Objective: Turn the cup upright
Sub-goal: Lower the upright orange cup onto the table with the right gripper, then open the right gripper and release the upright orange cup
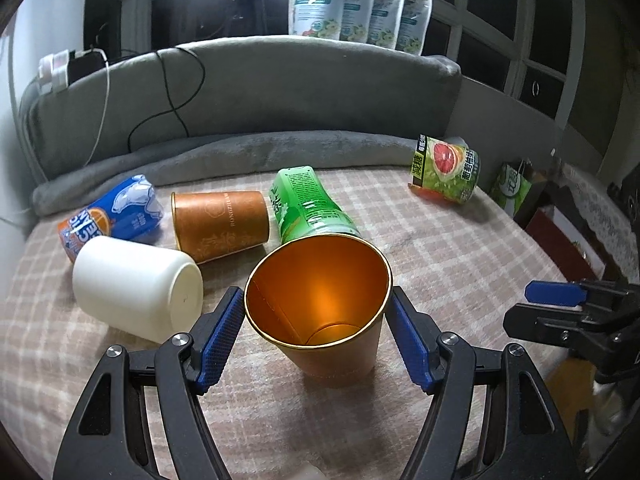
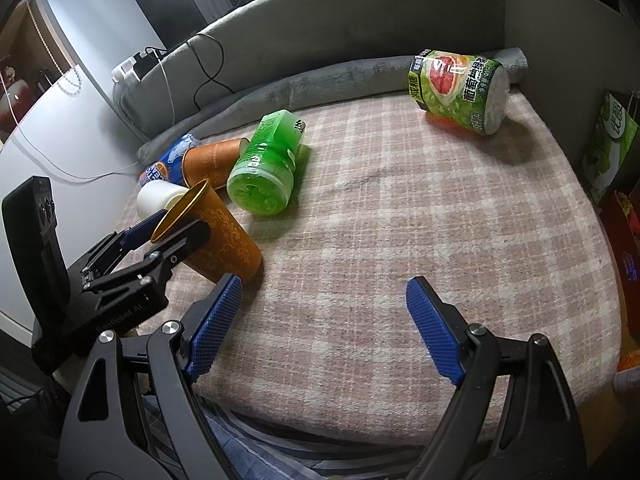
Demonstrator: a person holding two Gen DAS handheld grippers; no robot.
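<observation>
An orange paper cup with a gold rim (image 1: 320,300) stands mouth up on the checked blanket, tilted toward me; it also shows in the right wrist view (image 2: 216,236). My left gripper (image 1: 318,312) straddles it, blue pads (image 1: 224,332) at both sides of the rim, seemingly touching. A second orange cup (image 1: 220,224) lies on its side behind. My right gripper (image 2: 320,320) is open and empty over bare blanket, right of the cup; it also shows in the left wrist view (image 1: 560,300).
A white cup (image 1: 136,288), a blue can (image 1: 112,216), a green bottle (image 1: 312,208) and a grapefruit-label bottle (image 1: 446,170) lie on their sides. A grey padded wall (image 1: 280,92) rings the back. Boxes (image 2: 608,148) stand at the right edge.
</observation>
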